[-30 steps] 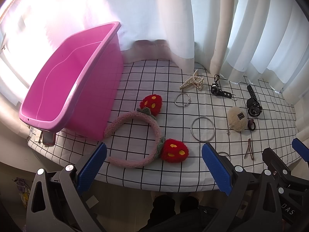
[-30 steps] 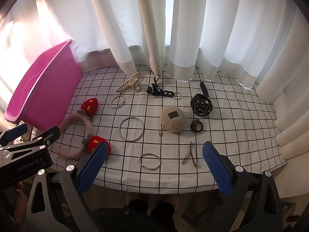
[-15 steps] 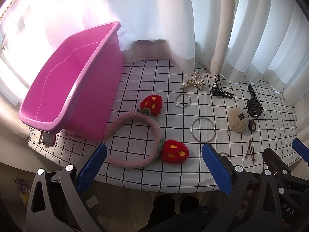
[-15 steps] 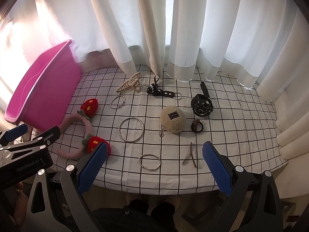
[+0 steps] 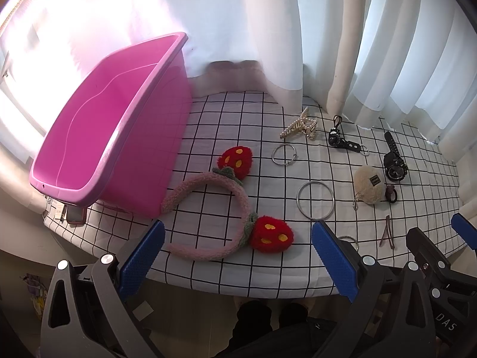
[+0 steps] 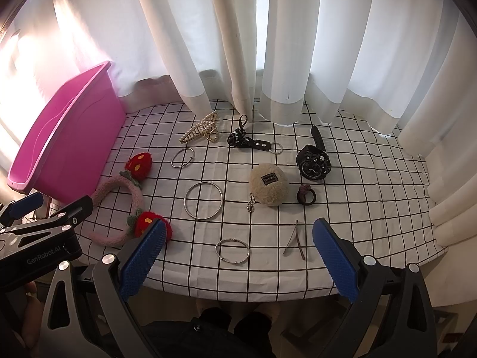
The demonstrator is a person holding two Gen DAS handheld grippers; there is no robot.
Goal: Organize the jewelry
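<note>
A pink bin [image 5: 98, 146] [image 6: 59, 155] stands at the table's left. A pink strawberry headband [image 5: 226, 208] [image 6: 131, 205] lies beside it. Further right lie a large silver bangle [image 5: 315, 199] [image 6: 203, 200], a small ring [image 6: 182, 157], a pearl hair clip [image 6: 199, 131], a black keychain [image 6: 250, 141], a black watch [image 6: 313, 161], a beige pompom [image 6: 268, 188], a dark hair tie [image 6: 305, 195], a thin bracelet [image 6: 232, 251] and a hairpin [image 6: 296, 240]. My left gripper [image 5: 238, 256] is open near the headband's front. My right gripper [image 6: 238, 256] is open above the front edge.
White curtains [image 6: 268, 44] hang behind the checked tablecloth [image 6: 357, 208]. In the right wrist view the left gripper's body [image 6: 38, 238] sits at the lower left. A small card or label [image 5: 56, 208] lies under the bin's near corner.
Both views have shifted only slightly; the left view has drawn back a little. No object has moved and both grippers stay open.
</note>
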